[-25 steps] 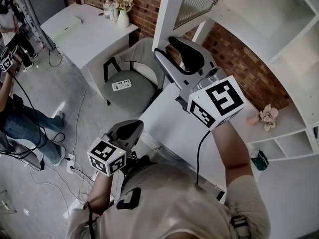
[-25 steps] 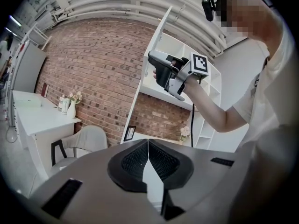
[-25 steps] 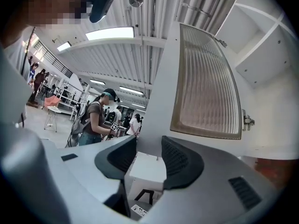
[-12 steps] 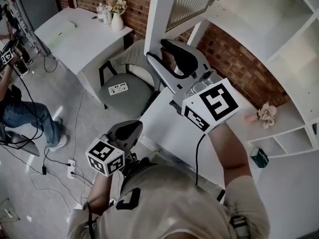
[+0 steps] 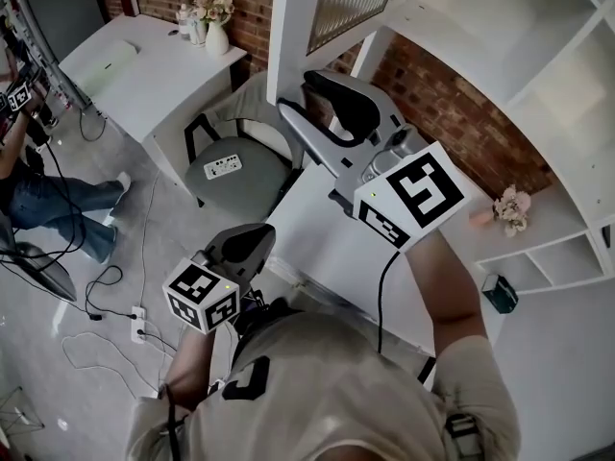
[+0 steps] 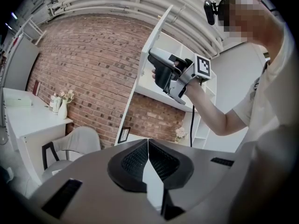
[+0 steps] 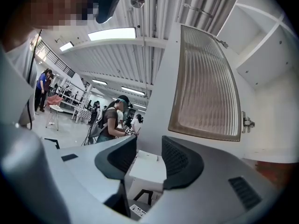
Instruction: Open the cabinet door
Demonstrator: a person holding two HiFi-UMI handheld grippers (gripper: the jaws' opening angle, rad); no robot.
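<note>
Cabinet door (image 7: 205,83): already swung well out from the cabinet (image 5: 500,27). Its ribbed glass panel (image 5: 348,3) faces your right gripper, and the lower corner of its frame is just beside that gripper's jaws.
Right gripper (image 7: 148,141): released, with the jaws standing apart and nothing pressed between the pads. Only the white tabletop (image 5: 327,238) far below shows in the gap. You cannot tell whether a jaw touches the door frame.
Left gripper (image 6: 148,143): clenched on nothing and held low, well apart from the door.
Risk, swing-back: nothing holds the door, so a brush from your open jaws against the frame could send it back toward the cabinet and undo the opening.
Risk, over-travel: the door looks near the end of its swing. Pushing it further would probably load the hinge (image 7: 246,122) rather than open it more.
Risk, glass: closing or nudging the jaws onto the ribbed panel instead of the white frame could mark or crack it.
Risk, cable: the lead (image 5: 382,286) under your right forearm hangs close to the tabletop edge and could catch there if you pull the arm away quickly.
</note>
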